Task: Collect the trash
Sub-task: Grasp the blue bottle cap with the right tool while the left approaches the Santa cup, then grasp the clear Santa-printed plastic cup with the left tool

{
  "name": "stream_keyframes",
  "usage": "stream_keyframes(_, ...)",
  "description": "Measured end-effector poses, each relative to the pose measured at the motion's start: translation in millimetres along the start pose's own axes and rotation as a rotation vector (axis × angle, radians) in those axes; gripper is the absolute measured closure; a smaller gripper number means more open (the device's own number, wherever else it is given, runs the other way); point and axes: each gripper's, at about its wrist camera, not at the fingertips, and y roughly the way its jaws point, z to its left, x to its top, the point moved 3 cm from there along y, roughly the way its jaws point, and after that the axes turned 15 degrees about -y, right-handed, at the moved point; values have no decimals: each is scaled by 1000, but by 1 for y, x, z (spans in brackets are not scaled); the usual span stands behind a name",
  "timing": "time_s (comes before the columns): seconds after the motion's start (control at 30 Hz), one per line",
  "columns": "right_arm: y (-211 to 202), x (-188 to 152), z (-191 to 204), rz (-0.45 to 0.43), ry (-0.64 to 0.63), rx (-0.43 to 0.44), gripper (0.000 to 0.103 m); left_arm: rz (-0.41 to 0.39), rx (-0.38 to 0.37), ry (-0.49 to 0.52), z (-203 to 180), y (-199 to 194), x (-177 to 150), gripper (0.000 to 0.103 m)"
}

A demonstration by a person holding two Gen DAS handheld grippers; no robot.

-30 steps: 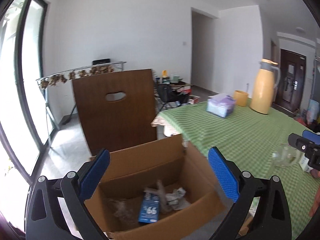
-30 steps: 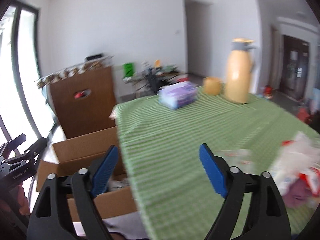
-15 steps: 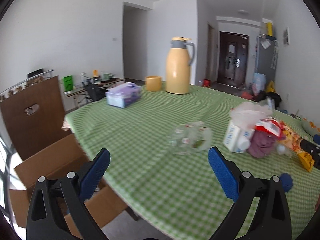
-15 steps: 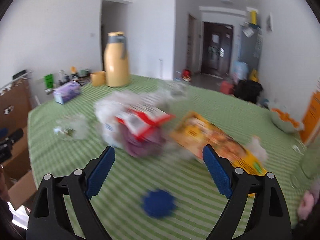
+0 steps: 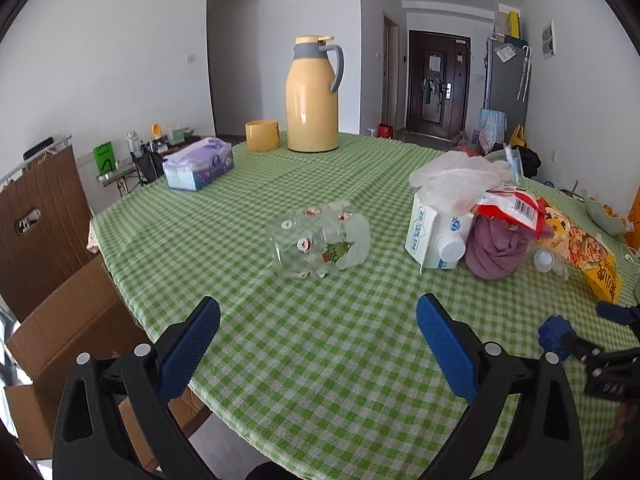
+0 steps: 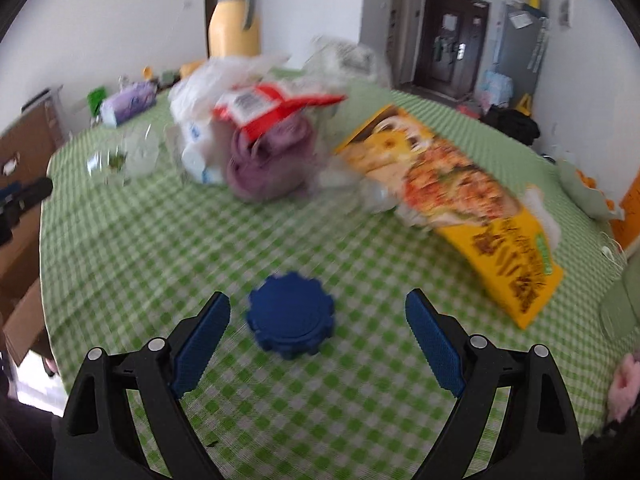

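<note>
Left wrist view: the left tool point(image 5: 318, 344) sits low in the frame with its blue pads spread wide and nothing between them, above the green checked cloth of the bench point(image 5: 320, 360). Just past it, near the frame's centre, a crumpled clear plastic bottle point(image 5: 320, 242) lies on its side. To the right of centre is a heap of trash: a white milk carton point(image 5: 434, 236), a purple cloth wad point(image 5: 498, 248), a red-and-white wrapper point(image 5: 514, 206) on top, and a white plastic bag point(image 5: 460, 178) behind. A yellow snack bag point(image 5: 588, 248) lies at the right edge. At the upper centre stand a yellow thermos jug point(image 5: 312, 96) and a yellow cup point(image 5: 262, 135), with a tissue box point(image 5: 199, 164) to their left. A cardboard box point(image 5: 68, 332) sits off the bench edge at lower left.

In the right wrist view, partly blurred, the right tool point(image 6: 318, 328) is also spread and holds nothing. A blue ridged cap point(image 6: 291, 316) lies on the cloth between its pads, nearer the left one, touching neither. The trash heap fills the upper centre.
</note>
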Motion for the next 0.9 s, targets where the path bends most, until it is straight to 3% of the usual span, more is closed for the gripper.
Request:
stream_keyframes(0.07, 10, 0, 4, 29, -6, 22, 21, 9, -4, -3, 5, 5, 1, 8)
stream_keyframes(0.13, 22, -1, 4, 57, 3, 49, 46, 12, -20, 20, 7, 15, 6, 8)
stream_keyframes(0.17, 26, -2, 3, 67, 20, 79, 50, 16, -31, 41, 8, 23, 9, 8)
stream_keyframes(0.37, 5, 1, -17, -6, 52, 85, 51, 57, -81, 217, 6, 72, 39, 8)
stream_keyframes(0.47, -8, 4, -29, -35, 68, 61, 50, 168, -176, 368, 0, 101, 54, 8)
stream_keyframes(0.57, -14, 5, -39, -46, 83, 40, 50, 245, -186, 478, -3, 135, 58, 8)
stream_keyframes(0.63, -16, 8, -43, -53, 90, 29, 50, 341, -220, 438, -1, 153, 58, 8)
stream_keyframes(0.67, -18, 8, -45, -57, 92, 24, 50, 414, -235, 360, -2, 157, 54, 8)
stream_keyframes(0.73, -19, 8, -49, -61, 98, 13, 50, 488, -326, 279, -7, 148, 44, 8)
stream_keyframes(0.8, -18, 7, -56, -59, 109, 3, 50, 440, -426, 317, -20, 129, 30, 8)
stream_keyframes(0.9, -13, 8, -57, -50, 106, -3, 50, 367, -355, 368, -34, 130, 22, 8)
